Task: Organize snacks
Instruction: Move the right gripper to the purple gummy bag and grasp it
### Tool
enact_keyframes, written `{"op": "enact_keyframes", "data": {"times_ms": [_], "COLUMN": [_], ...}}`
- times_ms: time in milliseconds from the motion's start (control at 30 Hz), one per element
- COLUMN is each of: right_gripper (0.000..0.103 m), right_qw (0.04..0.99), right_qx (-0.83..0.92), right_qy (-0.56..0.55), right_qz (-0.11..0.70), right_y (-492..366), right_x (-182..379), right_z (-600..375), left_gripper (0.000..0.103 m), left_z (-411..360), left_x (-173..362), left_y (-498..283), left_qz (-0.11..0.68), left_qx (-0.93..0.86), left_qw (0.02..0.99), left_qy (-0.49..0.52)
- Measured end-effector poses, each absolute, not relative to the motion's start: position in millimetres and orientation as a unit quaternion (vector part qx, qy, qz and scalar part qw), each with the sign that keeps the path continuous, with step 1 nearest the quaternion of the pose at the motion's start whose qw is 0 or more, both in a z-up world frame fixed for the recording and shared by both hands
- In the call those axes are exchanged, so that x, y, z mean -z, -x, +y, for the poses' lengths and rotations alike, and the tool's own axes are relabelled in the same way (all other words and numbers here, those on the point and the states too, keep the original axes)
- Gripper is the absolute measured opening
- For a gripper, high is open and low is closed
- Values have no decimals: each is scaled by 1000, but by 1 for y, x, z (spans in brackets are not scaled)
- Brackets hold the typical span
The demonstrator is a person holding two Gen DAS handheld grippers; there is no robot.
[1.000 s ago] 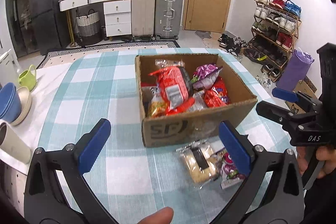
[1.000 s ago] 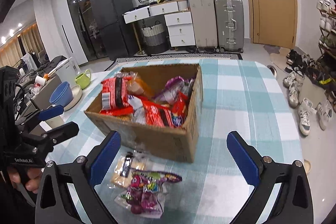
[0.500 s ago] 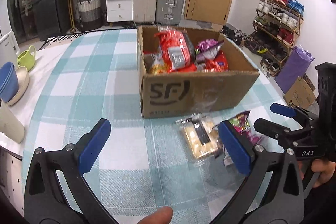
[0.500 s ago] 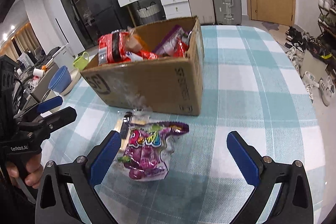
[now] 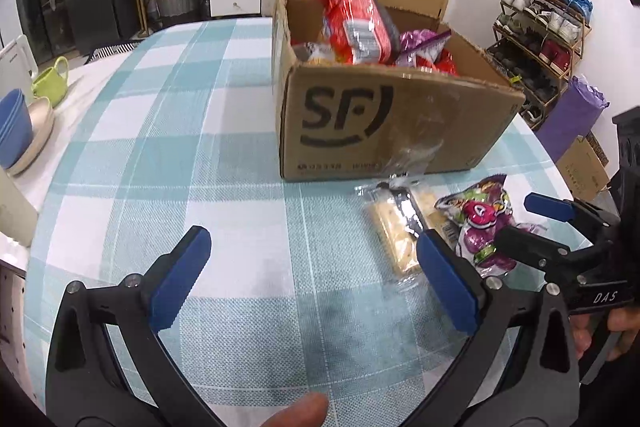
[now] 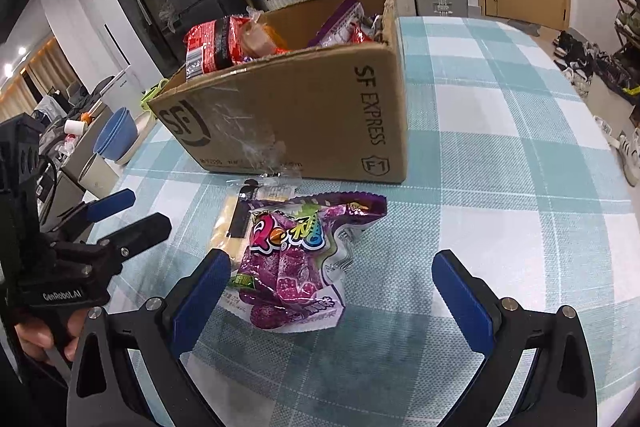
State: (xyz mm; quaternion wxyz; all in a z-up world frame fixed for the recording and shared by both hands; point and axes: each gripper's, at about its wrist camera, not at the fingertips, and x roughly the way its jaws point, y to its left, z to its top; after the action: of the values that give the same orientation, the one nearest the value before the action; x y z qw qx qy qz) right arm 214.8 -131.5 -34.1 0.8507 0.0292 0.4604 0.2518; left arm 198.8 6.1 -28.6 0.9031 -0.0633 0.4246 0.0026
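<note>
Vs 1 s ago both grippers have dropped lower and closer to the desk [image 5: 224, 155]; the cardboard box [image 5: 384, 123] now shows its front wall instead of its inside, and the loose packs fill more of both views. Left gripper [image 5: 316, 275]: fingers wide apart, nothing between them, over bare checked cloth at 6 o'clock. Right gripper [image 6: 332, 293]: fingers also spread wide, with the purple candy bag [image 6: 296, 259] flat on the desk between them, nearer the left finger, not gripped. A clear-wrapped biscuit pack [image 6: 232, 223] lies partly under the bag's 10 o'clock edge, just in front of the box. Box is open-topped and piled with snacks: red bag [image 5: 356, 27] sticking up above the rim, purple pack [image 5: 420, 43] beside it at 3 o'clock, more red packs behind. Blue bowl [image 5: 14, 131] in a beige bowl at 9 o'clock in the left view.
</note>
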Motion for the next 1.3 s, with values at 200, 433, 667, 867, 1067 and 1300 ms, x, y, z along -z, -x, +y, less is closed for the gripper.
{"op": "enact_keyframes", "data": {"times_ms": [200, 433, 667, 867, 1067, 1300], "right_gripper": [102, 100, 73, 55, 53, 53], "right_qw": [842, 834, 832, 832, 848, 862], "right_qx": [-265, -284, -301, -326, -326, -317], "right_qy": [-43, -55, -66, -83, -92, -85], "right_qz": [469, 470, 462, 442, 407, 387], "right_y": [-220, -227, -228, -221, -214, -216], "right_x": [41, 47, 48, 47, 30, 19], "right_z": [-123, -118, -118, -125, -144, -167], "left_gripper": [103, 103, 103, 103, 103, 102], "left_z": [9, 12, 7, 3, -6, -16], "left_x": [45, 57, 61, 62, 60, 57], "left_y": [-204, -214, -222, -227, -230, -240], "left_qz": [440, 450, 457, 462, 467, 475], "left_qx": [-6, -10, -9, -17, -15, -8], "left_qw": [895, 890, 887, 885, 883, 878], "left_qy": [65, 66, 60, 58, 52, 61]}}
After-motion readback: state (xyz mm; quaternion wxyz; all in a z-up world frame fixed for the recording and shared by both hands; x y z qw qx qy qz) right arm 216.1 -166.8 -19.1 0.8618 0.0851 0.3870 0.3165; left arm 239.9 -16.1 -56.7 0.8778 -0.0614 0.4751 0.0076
